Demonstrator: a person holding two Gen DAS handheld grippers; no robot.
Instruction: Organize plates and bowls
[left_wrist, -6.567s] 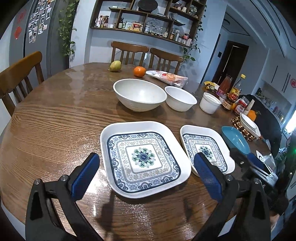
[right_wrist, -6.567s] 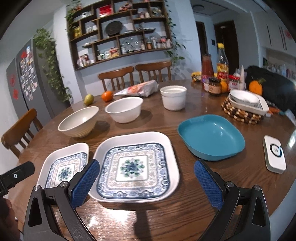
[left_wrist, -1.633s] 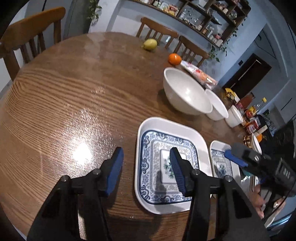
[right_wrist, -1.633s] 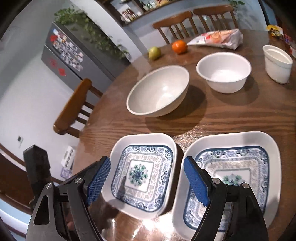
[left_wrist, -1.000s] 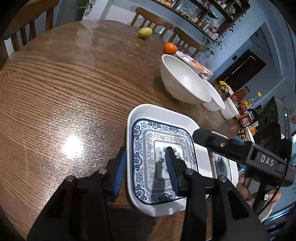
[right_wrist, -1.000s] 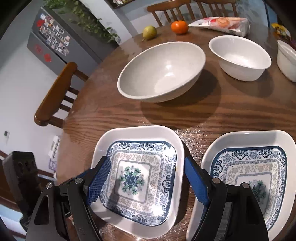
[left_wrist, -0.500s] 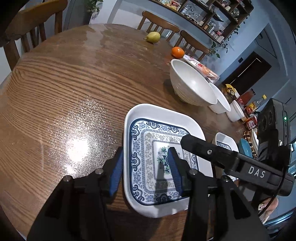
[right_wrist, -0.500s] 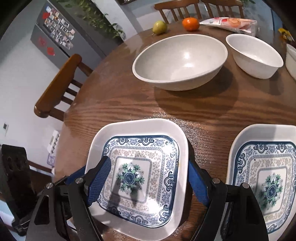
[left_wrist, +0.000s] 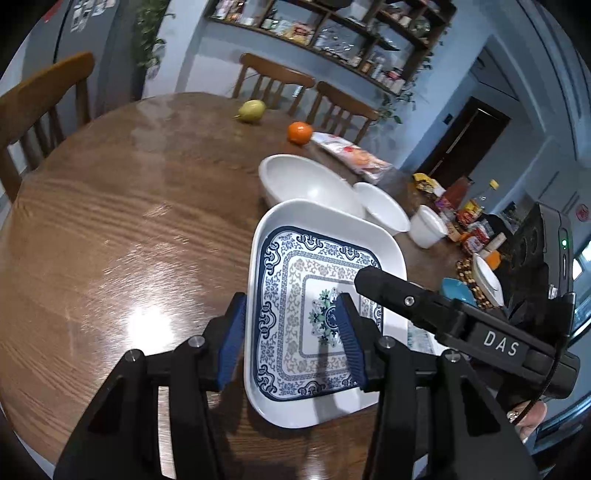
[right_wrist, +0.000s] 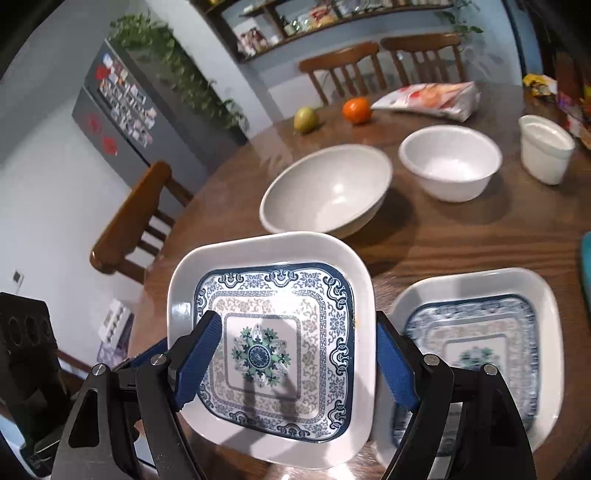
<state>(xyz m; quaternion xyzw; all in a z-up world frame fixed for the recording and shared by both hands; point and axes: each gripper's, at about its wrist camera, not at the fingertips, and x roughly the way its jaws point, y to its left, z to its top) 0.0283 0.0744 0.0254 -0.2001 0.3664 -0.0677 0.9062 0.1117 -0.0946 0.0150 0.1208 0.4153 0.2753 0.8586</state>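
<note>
In the left wrist view, the left gripper (left_wrist: 290, 343) sits at the near left side of a big patterned plate (left_wrist: 288, 280). Its two blue pads (left_wrist: 231, 343) are held apart. One pad is just outside the plate's left rim. The other pad is over the flower in the middle of the plate. It is not clear if they are pinching the rim.

The plate is over the brown wooden table (left_wrist: 129, 221), and it seems to be up off the wood. Its far edge covers part of a big white bowl (left_wrist: 303, 181). A smaller white bowl (left_wrist: 384, 208) and a white cup (left_wrist: 428, 225) stand past that. A pear (left_wrist: 252, 110) and an orange (left_wrist: 300, 132) lie far back. The right gripper (left_wrist: 373, 280) reaches in over the right side of the same plate.

In the right wrist view, the right gripper's pads (right_wrist: 201, 354) are wide apart. The left pad is over the plate's blue pattern. The right pad is right beside the plate's right rim. It is not clear if they squeeze the plate. The plate's near left corner hangs out past the table edge. A second patterned plate (right_wrist: 480, 332) lies flat on the table just to the right and looks blurry. The big bowl sits just behind the first plate.
</note>
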